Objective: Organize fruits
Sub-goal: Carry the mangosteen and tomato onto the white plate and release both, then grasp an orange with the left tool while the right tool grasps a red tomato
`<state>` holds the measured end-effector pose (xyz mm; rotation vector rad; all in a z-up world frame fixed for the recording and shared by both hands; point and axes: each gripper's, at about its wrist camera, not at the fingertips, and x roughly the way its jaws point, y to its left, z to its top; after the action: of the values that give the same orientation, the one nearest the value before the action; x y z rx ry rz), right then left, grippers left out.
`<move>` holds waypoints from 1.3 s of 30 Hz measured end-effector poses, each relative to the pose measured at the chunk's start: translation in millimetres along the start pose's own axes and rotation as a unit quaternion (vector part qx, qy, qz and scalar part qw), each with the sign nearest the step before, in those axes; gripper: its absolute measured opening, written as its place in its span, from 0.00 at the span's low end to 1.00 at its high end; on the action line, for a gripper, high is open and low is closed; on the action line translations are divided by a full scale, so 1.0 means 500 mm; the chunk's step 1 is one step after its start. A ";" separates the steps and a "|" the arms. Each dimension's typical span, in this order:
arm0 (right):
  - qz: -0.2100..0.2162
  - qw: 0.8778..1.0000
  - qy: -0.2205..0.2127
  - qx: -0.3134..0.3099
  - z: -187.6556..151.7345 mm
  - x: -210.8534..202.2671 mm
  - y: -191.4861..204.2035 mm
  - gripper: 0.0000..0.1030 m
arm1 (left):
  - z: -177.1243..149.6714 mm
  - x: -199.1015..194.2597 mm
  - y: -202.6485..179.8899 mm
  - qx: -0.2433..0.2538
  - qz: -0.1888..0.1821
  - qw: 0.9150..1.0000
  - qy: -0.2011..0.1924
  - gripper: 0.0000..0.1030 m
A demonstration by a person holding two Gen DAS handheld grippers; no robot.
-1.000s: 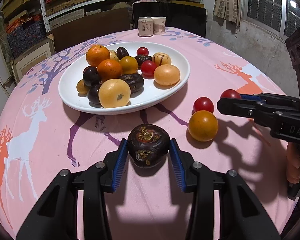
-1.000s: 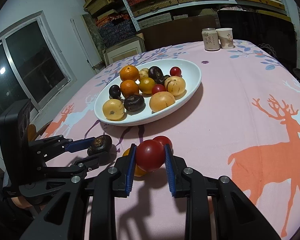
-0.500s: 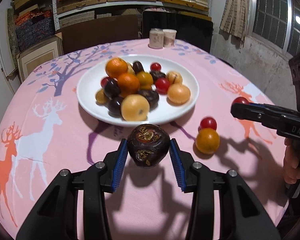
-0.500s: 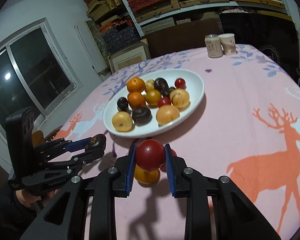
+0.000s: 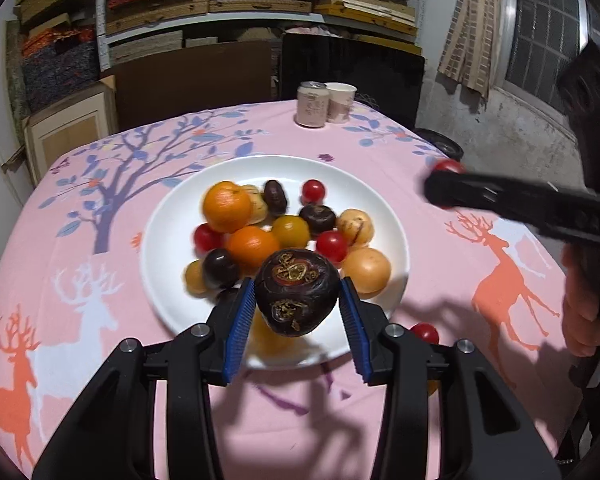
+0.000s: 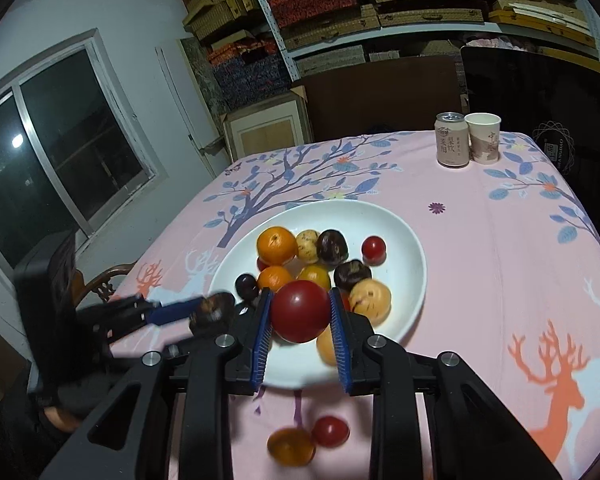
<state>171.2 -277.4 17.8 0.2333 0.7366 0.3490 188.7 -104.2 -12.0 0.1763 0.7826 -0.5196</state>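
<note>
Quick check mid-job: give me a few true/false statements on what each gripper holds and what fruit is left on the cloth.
1. The left gripper holds a dark purple fruit. True.
2. The right gripper is empty. False: its fingers clamp a red tomato.
3. The white plate holds no fruit. False: it is piled with fruit.
4. A small tomato and an orange fruit lie on the tablecloth. True.
</note>
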 end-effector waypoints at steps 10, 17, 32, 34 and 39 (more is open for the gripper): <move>-0.026 0.997 0.073 -0.008 0.061 0.203 -0.023 0.28 | 0.005 0.117 -0.048 0.025 -0.029 0.998 0.043 0.42; -0.028 0.998 0.058 -0.018 0.052 0.201 -0.021 0.37 | 0.010 0.082 -0.031 0.005 -0.026 1.000 0.013 0.69; -0.040 0.999 -0.011 0.031 -0.117 -0.058 -0.046 0.51 | -0.136 -0.012 -0.136 0.085 -0.049 0.995 0.025 0.69; -0.036 0.998 -0.007 0.043 -0.144 -0.068 -0.050 0.51 | -0.140 0.002 -0.152 0.092 -0.044 0.995 0.024 0.69; -0.043 0.998 0.001 0.052 -0.180 -0.079 -0.056 0.51 | -0.141 0.063 -0.172 0.094 -0.017 0.994 0.050 0.65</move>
<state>88.2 -310.9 -31.7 0.2987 0.7657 0.2287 119.4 -166.0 -80.7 0.3650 0.8349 -0.6212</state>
